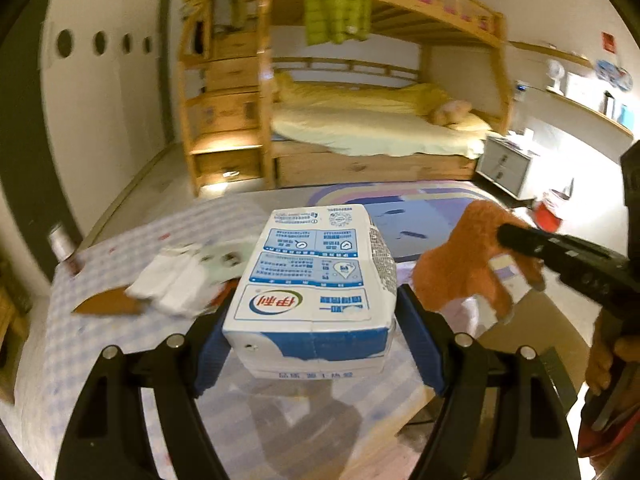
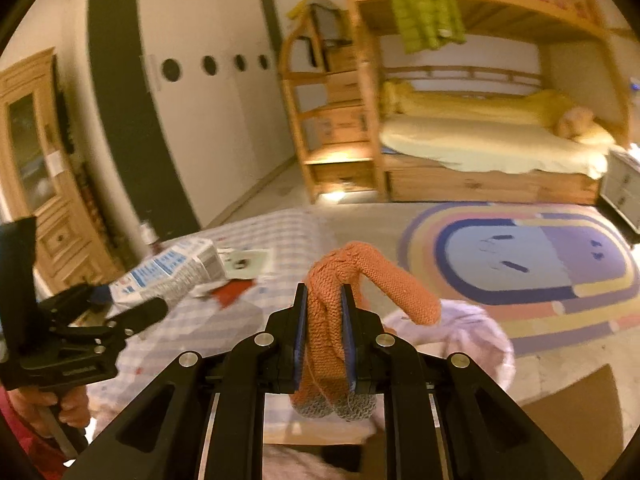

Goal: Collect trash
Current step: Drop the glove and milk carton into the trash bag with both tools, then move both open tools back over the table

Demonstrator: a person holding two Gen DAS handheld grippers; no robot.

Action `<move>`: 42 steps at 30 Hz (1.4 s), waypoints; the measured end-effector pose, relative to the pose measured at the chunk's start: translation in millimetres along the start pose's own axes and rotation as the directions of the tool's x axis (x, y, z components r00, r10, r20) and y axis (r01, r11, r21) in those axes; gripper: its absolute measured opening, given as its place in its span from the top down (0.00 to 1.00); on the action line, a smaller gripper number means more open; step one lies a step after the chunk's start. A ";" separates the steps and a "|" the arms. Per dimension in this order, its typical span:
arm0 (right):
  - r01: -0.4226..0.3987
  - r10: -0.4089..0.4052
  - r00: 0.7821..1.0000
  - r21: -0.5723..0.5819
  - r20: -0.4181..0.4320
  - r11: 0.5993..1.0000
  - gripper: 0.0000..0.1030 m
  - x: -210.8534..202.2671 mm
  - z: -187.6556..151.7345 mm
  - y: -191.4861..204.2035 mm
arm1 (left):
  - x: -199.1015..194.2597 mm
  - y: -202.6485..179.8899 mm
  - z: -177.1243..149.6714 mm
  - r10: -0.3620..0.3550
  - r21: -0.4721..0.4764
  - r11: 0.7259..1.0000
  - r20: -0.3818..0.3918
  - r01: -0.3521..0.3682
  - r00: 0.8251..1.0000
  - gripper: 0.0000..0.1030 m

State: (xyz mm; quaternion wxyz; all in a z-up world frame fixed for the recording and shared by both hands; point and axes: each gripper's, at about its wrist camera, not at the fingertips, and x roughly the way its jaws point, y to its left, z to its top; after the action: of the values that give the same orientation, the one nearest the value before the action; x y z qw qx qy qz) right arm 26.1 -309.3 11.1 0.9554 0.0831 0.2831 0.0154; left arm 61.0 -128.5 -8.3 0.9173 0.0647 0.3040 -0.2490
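Observation:
My left gripper [image 1: 316,336] is shut on a blue and white milk carton [image 1: 316,280] and holds it above the checked tablecloth [image 1: 120,360]. The carton also shows in the right wrist view [image 2: 168,276], at the left. My right gripper [image 2: 324,320] is shut on an orange knitted glove [image 2: 360,280], whose fingers stick up and curl right. In the left wrist view the glove [image 1: 472,264] hangs at the right, under the right gripper's black finger [image 1: 520,240]. White crumpled paper [image 1: 176,284] and a brown card piece [image 1: 108,304] lie on the table left of the carton.
A small can or jar [image 1: 62,244] stands at the table's far left corner. A printed paper [image 2: 244,260] and a red scrap [image 2: 232,292] lie on the table. A wooden bunk bed [image 1: 380,120] and a colourful rug [image 2: 520,264] are beyond. A pale pink bag [image 2: 472,332] sits below the glove.

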 end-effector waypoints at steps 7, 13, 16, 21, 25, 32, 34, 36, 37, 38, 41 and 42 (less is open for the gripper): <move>0.118 -0.117 0.991 0.010 -0.067 0.993 0.76 34.9 -4.0 -43.7 | 36.8 -47.8 11.3 -0.082 0.075 0.994 -0.027 0.084 0.996 0.28; 0.156 -0.151 0.985 0.061 -0.078 0.986 0.48 48.7 -12.4 -77.5 | 59.7 -59.8 9.8 -0.103 0.099 0.989 -0.059 0.108 0.993 0.28; 0.154 -0.149 0.987 0.097 -0.062 0.983 0.46 43.1 -15.4 -88.6 | 72.7 -68.7 9.2 -0.114 0.107 0.987 -0.071 0.121 0.991 0.28; 0.162 -0.161 0.987 0.156 -0.019 0.974 0.44 27.2 -15.8 -105.8 | 98.2 -90.6 13.2 -0.144 0.134 0.979 -0.081 0.154 0.986 0.27; 0.173 -0.179 0.984 0.203 0.014 0.964 0.44 12.2 -12.7 -121.1 | 110.5 -108.9 21.0 -0.163 0.158 0.972 -0.068 0.172 0.984 0.27; 0.177 -0.187 0.982 0.220 0.027 0.959 0.42 0.0 -12.2 -125.8 | 105.1 -110.6 23.5 -0.128 0.148 0.980 -0.034 0.132 0.991 0.09; 0.165 -0.174 0.985 0.217 0.021 0.962 0.42 0.5 -12.7 -121.7 | 100.0 -101.7 18.3 -0.093 0.142 0.985 -0.038 0.098 0.995 0.09; 0.149 -0.155 0.988 0.206 0.016 0.967 0.42 1.6 -13.2 -114.9 | 92.7 -90.4 12.4 -0.051 0.131 0.990 -0.040 0.056 0.998 0.09; 0.136 -0.142 0.990 0.201 0.013 0.970 0.42 1.6 -13.9 -111.5 | 88.3 -82.8 9.1 -0.034 0.117 0.992 -0.043 0.039 0.998 0.09; 0.125 -0.129 0.992 0.195 0.010 0.973 0.42 1.8 -13.3 -107.0 | 83.3 -73.9 5.8 -0.021 0.095 0.995 -0.046 0.026 0.999 0.09; 0.096 -0.099 0.995 0.168 0.010 0.981 0.42 0.0 -12.4 -88.0 | 67.9 -50.5 1.1 0.014 0.043 0.999 -0.044 -0.013 0.999 0.09; 0.085 -0.087 0.996 0.156 0.008 0.984 0.42 -0.8 -11.8 -80.2 | 64.1 -45.4 0.6 0.024 0.034 0.999 -0.041 -0.023 0.999 0.09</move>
State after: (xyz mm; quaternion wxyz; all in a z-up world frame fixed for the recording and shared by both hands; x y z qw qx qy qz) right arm 17.6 -386.6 -11.7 0.9478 0.1449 0.2797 -0.0486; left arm 83.1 -194.7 -44.1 0.9125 0.0886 0.3180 -0.2417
